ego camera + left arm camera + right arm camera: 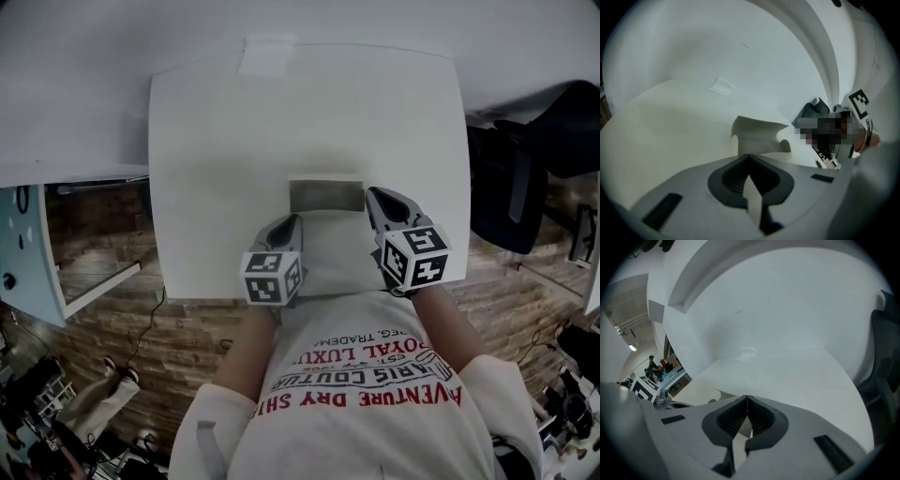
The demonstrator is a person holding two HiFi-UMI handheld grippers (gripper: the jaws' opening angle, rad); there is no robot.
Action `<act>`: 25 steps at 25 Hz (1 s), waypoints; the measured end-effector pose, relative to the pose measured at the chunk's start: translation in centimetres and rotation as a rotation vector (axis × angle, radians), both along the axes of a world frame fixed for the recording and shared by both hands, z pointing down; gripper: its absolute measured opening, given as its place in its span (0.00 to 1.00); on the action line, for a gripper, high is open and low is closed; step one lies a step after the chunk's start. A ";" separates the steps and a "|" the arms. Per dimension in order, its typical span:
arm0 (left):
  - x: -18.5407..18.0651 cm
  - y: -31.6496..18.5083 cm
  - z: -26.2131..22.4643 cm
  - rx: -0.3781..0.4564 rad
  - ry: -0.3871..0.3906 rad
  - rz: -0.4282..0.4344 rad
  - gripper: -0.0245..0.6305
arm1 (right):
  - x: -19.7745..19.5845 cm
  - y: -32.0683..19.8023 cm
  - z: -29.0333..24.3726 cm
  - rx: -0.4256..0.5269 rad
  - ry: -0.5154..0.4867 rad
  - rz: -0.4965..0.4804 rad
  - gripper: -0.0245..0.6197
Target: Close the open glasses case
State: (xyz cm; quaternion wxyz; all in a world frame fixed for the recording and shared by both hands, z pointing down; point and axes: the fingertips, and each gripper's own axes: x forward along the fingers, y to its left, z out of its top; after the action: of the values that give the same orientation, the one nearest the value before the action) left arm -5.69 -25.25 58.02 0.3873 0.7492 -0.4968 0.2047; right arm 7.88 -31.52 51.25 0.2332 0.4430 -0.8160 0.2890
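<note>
the open glasses case, pale outside with a grey lining (pixel 325 196), lies near the front edge of the white bench (pixel 216 141), its long axis running left to right. it sits between your tools: the left gripper (pixel 292 221) at its near-left corner, the right gripper (pixel 373 195) by its right end. both sets of fingers are pressed together, holding nothing.

1 glasses case (pixel 325 196), 2 grippers (pixel 294 223) (pixel 373 199), 1 tbl (pixel 234 131)
</note>
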 end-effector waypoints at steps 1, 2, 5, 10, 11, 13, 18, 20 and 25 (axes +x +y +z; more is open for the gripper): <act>0.0 0.0 0.1 -0.002 0.001 0.000 0.04 | 0.1 -0.3 0.0 0.005 0.001 0.004 0.06; -0.1 0.0 0.2 -0.005 0.001 -0.001 0.04 | 0.1 -0.6 0.0 0.008 0.002 0.009 0.06; -0.2 0.1 0.5 -0.021 0.011 -0.018 0.04 | 0.3 -1.3 0.4 0.006 0.011 0.024 0.06; -0.4 0.2 0.8 -0.035 0.022 -0.033 0.04 | 0.2 -2.7 0.5 0.026 0.015 0.043 0.06; -0.5 0.1 0.9 -0.034 0.022 -0.034 0.04 | 0.0 -2.9 0.6 0.026 0.021 0.041 0.06; -0.6 0.1 0.9 -0.032 0.024 -0.035 0.04 | -0.2 -3.1 1.2 0.011 0.029 0.036 0.06; -0.5 0.3 0.9 -0.025 0.027 -0.039 0.04 | 0.0 -2.6 1.7 -0.005 0.018 0.039 0.06; -0.5 0.3 0.9 -0.023 0.028 -0.042 0.04 | 0.0 -2.3 1.7 -0.004 0.018 0.035 0.06; -0.5 0.3 0.8 -0.027 0.032 -0.039 0.04 | 0.0 -1.2 1.7 0.010 0.035 0.022 0.06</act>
State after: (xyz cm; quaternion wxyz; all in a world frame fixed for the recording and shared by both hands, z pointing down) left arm -6.23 -24.97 58.86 0.4093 0.7371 -0.5023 0.1919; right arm 7.84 -32.74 52.96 0.2418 0.4581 -0.8084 0.2797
